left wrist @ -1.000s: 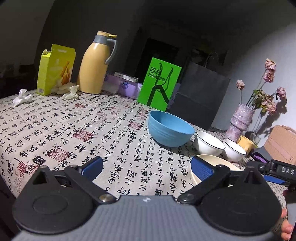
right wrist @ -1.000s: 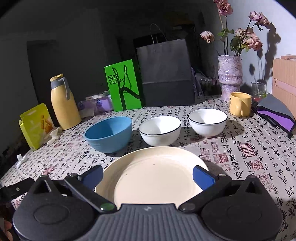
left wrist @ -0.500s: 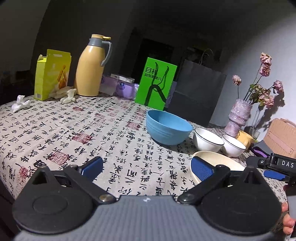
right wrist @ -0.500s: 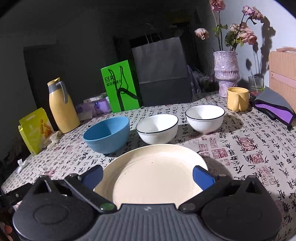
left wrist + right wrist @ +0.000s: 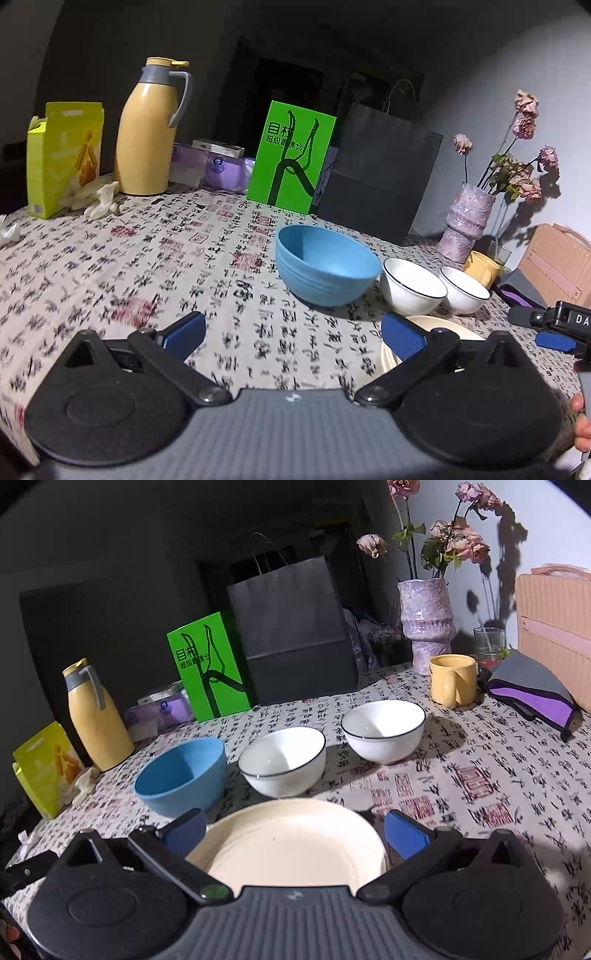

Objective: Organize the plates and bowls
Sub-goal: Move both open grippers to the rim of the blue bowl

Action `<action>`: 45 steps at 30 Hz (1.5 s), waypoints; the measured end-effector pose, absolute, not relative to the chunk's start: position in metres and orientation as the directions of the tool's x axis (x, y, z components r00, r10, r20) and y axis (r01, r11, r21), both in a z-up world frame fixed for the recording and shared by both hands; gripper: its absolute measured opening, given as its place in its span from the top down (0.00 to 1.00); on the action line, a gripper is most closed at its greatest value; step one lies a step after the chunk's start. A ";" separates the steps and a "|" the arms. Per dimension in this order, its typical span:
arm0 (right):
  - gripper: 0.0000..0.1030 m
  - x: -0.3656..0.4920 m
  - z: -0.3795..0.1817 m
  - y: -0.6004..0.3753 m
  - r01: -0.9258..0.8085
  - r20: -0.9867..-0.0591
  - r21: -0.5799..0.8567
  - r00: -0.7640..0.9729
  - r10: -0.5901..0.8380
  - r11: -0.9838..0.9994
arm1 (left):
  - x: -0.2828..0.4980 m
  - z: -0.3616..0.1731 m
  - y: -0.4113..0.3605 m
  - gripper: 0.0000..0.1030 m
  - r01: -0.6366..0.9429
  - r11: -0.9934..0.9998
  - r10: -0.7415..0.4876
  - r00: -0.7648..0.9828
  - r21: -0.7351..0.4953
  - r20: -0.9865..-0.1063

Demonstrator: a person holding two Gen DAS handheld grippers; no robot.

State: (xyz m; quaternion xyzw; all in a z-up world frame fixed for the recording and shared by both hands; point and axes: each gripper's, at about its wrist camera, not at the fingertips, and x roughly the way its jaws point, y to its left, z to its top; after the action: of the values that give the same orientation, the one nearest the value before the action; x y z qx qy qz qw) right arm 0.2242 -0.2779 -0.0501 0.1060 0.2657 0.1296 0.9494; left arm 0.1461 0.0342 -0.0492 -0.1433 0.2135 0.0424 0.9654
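Observation:
A blue bowl (image 5: 327, 269) (image 5: 183, 775) stands on the patterned tablecloth, with two white black-rimmed bowls (image 5: 282, 766) (image 5: 384, 729) in a row to its right. A cream plate (image 5: 291, 843) lies in front of them. My right gripper (image 5: 293, 830) is open, low over the plate's near edge, with a blue pad on each side of it. My left gripper (image 5: 293, 332) is open over bare cloth, left of the plate (image 5: 443, 330) and short of the blue bowl. The white bowls (image 5: 412, 290) (image 5: 463, 293) show at right in the left wrist view.
At the back stand a yellow thermos (image 5: 149, 127), a yellow carton (image 5: 61, 155), a green box (image 5: 291, 153), a black paper bag (image 5: 291, 635) and a vase of dried flowers (image 5: 428, 624). A yellow mug (image 5: 452, 679), purple-grey pouch (image 5: 532, 694) and pink case (image 5: 554, 627) sit right.
Both grippers have dropped lower and edged forward toward the dishes. The bowls and plate stay put. Both grippers remain open.

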 end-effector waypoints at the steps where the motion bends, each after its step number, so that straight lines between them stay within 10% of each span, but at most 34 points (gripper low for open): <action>1: 0.00 0.228 -0.048 -0.276 -0.191 -0.478 0.270 0.824 0.303 0.944 | 0.151 -0.047 0.036 0.00 -0.143 0.956 0.019 0.903 -0.257 -0.430; 29: 0.02 0.347 0.006 -0.189 -0.331 -0.599 0.196 0.705 0.380 0.923 | 0.308 -0.011 0.086 0.02 -0.173 0.949 -0.028 0.787 -0.264 -0.616; 37: 0.24 0.388 -0.014 -0.142 -0.364 -0.684 0.136 0.638 0.353 0.922 | 0.347 -0.038 0.095 0.12 -0.226 0.927 -0.037 0.741 -0.300 -0.671; 45: 0.58 0.428 -0.038 -0.115 -0.334 -0.743 0.090 0.605 0.287 0.938 | 0.368 -0.067 0.099 0.43 -0.189 0.914 -0.119 0.719 -0.358 -0.685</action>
State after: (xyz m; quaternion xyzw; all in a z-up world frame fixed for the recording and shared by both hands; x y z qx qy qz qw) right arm 0.4276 -0.1147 -0.0384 -0.0287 0.4095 0.1732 0.8953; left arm 0.3684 0.0986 -0.0667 -0.2059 0.3746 0.0194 0.9038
